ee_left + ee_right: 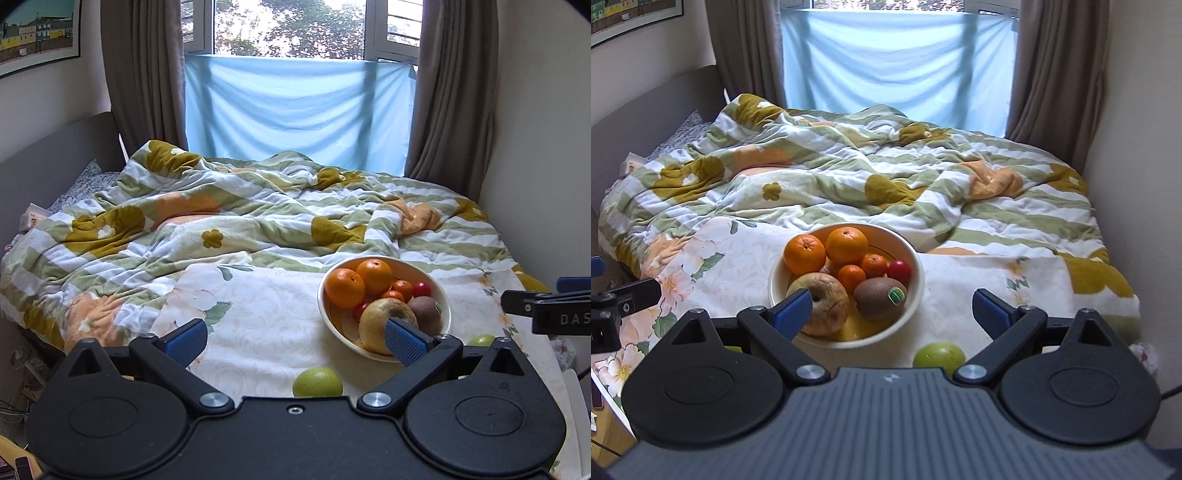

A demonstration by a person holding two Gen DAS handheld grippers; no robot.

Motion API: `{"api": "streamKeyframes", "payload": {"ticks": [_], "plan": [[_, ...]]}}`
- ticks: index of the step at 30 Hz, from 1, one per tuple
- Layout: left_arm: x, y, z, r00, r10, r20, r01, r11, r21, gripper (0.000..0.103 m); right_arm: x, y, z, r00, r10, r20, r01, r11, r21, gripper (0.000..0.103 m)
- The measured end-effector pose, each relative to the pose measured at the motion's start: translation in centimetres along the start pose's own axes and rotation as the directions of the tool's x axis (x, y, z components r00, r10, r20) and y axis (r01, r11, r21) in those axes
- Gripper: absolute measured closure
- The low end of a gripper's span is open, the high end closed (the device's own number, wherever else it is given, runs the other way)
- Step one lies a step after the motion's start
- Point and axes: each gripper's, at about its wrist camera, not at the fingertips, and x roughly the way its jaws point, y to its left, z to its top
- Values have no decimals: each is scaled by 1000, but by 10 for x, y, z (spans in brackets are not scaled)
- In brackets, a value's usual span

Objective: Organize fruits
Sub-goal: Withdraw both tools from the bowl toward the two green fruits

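Clearly, from my left wrist view, my left gripper (295,341) stands wide open and holds nothing; its blue fingers (404,341) touch no fruit, although one of them covers part of the big apple (376,317) in the picture. The white bowl (327,310) sits on a flowered cloth (266,317) spread flat over the bed, I think to give the fruits an even ground beside the crumpled blanket (221,214). Two oranges (345,288), small mandarins (402,288), a red fruit (422,289) and a kiwi (424,314) are already inside. One green apple (317,382) lies on the cloth just before my tool, outside the bowl, and a second green fruit (482,339) shows near the right edge. My other tool enters at far right.

From my right wrist view, my right gripper (892,310) is also spread wide and empty. The bowl (916,295) is near and a little left of its centre. A green apple (940,355) lies on the cloth (960,280) low between the fingers, closer to the right one, not touched. I judge this loose apple is the next one to collect, so the tongs are kept open for it.
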Motion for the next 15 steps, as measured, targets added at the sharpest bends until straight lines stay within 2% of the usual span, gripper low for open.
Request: {"api": "streamKeyframes", "payload": {"ticks": [4, 8, 11, 15], "plan": [[-2, -3, -9, 1000, 14, -16, -14, 1000, 21, 0, -14, -8, -16, 999, -47, 10, 47, 999, 27, 0], [1, -4, -19, 999, 12, -45, -12, 1000, -4, 0, -18, -20, -34, 998, -62, -11, 63, 997, 42, 0], [6, -6, -32, 998, 17, -63, -20, 999, -38, 0, -14, -30, -44, 998, -54, -38, 56, 997, 45, 0], [20, -17, -48, 994, 63, -94, -69, 995, -70, 0, 0, -45, -55, 997, -23, -70, 24, 999, 24, 0]]}}
